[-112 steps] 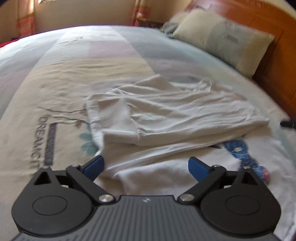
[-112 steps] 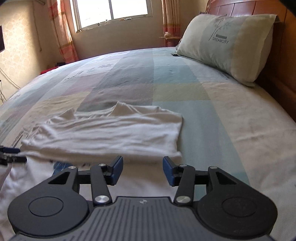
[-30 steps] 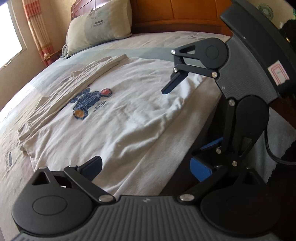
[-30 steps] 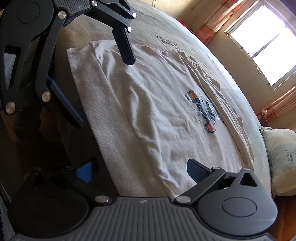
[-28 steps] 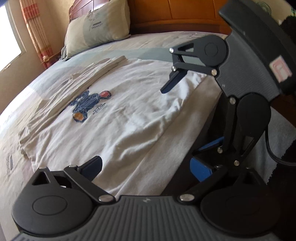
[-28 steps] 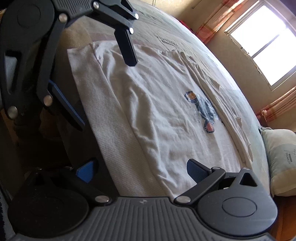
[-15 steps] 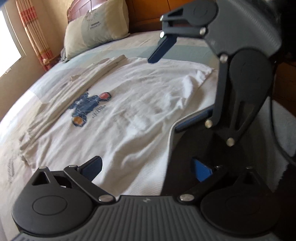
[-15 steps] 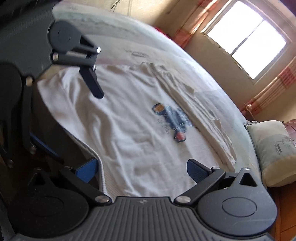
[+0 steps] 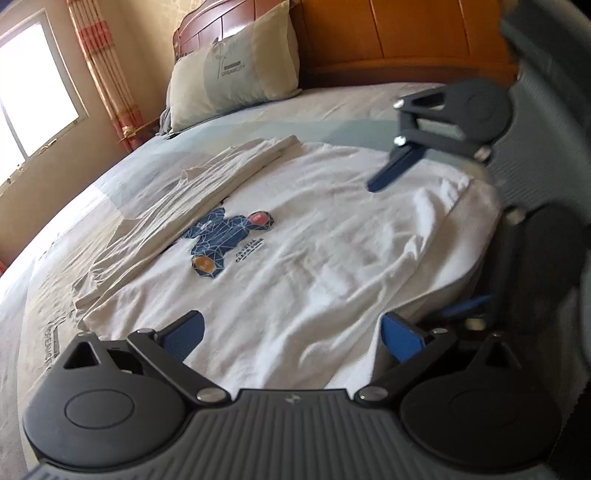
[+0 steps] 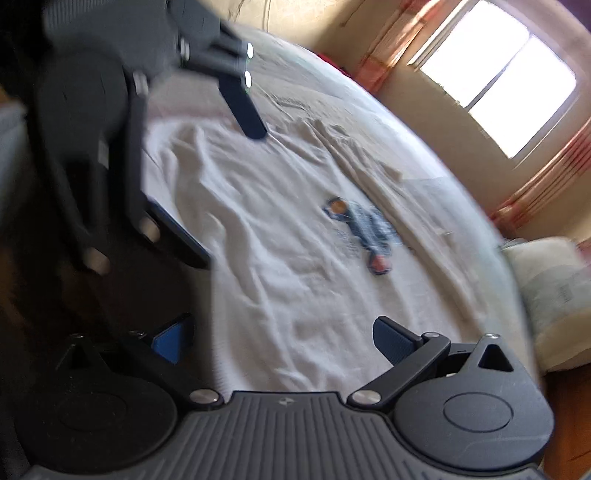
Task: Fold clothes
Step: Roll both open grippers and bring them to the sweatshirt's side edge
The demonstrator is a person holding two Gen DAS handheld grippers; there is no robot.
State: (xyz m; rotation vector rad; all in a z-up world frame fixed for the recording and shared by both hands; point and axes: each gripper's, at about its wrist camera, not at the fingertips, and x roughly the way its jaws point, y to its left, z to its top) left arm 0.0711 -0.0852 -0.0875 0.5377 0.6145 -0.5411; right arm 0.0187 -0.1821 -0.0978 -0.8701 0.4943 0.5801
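Observation:
A white shirt [image 9: 314,240] with a blue bear print [image 9: 225,240] lies flat on the bed, its sleeves folded in along the far side. My left gripper [image 9: 293,334] is open at the near hem, one finger over the cloth and the other past the bed's edge. To its right, my right gripper [image 9: 413,247] is open too, straddling the same hem. The right wrist view is blurred. It shows the shirt [image 10: 295,258], my right gripper [image 10: 282,339] open over the hem, and my left gripper [image 10: 231,195] open at the upper left.
A beige pillow [image 9: 236,70] leans on the wooden headboard [image 9: 388,33] beyond the shirt. The patterned bedsheet [image 9: 55,258] spreads to the left. A bright window [image 10: 498,77] with striped curtains [image 9: 99,70] is on the far wall. The bed's edge drops into dark space beside both grippers.
Both grippers have come round from facing the folded sleeves to the hem at the bed's edge. In the last half second both views swung and the right gripper dropped lower. Both stay open.

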